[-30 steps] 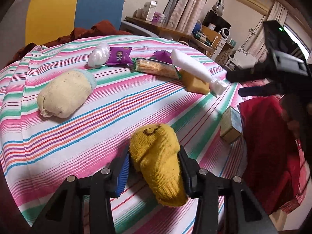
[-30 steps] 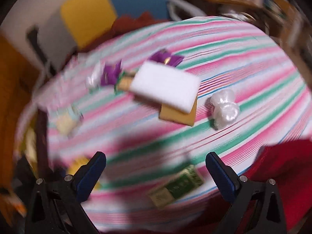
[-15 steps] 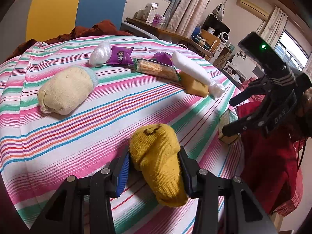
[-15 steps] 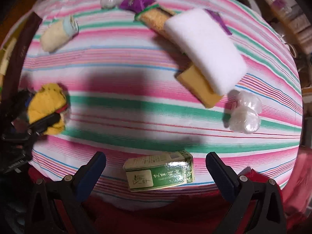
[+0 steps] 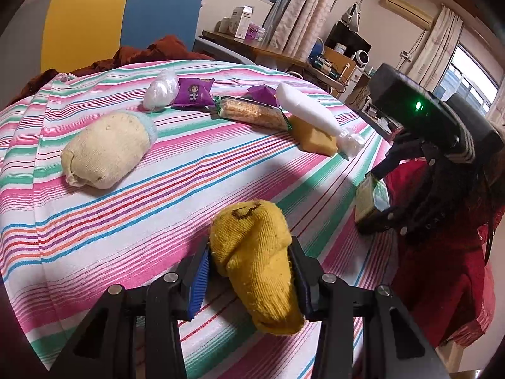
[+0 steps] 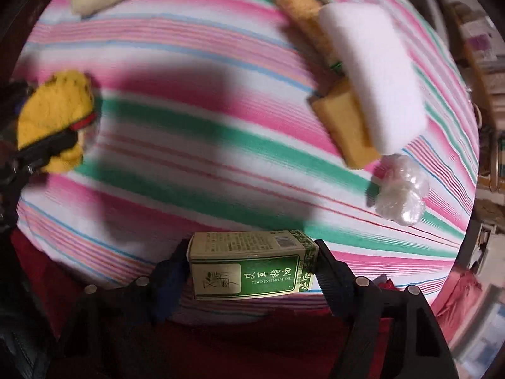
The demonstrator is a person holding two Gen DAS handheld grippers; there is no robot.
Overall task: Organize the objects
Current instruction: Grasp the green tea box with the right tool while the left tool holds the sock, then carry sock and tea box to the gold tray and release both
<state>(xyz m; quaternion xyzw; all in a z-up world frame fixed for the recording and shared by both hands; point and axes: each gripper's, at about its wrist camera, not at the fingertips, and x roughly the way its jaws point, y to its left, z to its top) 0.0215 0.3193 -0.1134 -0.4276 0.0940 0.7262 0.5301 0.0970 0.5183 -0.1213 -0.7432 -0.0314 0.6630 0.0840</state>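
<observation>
Near the front edge of a desk (image 5: 94, 227) covered in a pink, green and white striped cloth, the left tool (image 5: 249, 271) is closed around a rolled yellow sock (image 5: 255, 262), its blue-padded fingers pressing the bundle from both sides so the sock stands up off the cloth between them. At the desk's right-hand edge, the right tool (image 6: 249, 265) has its two fingers set against the short ends of a green and cream essential oil box (image 6: 249, 263), which lies on its long side; the fingers appear to touch it, though whether they are gripping firmly cannot be told. Taking the box by its ends suits its shape, since the long faces are too wide a span to clamp. Further back, other items already sit in a loose row: a cream sock roll (image 5: 107, 148) alone on the left, then a clear plastic bundle (image 5: 161, 88), a purple snack packet (image 5: 194, 93), a cracker packet (image 5: 252, 112), and a white sponge (image 6: 372, 75) leaning on a yellow sponge (image 6: 344, 126) with a second plastic bundle (image 6: 401, 191) just beside them. Judging by this grouping, the sock probably belongs with the cream roll, and the box still needs a place
</observation>
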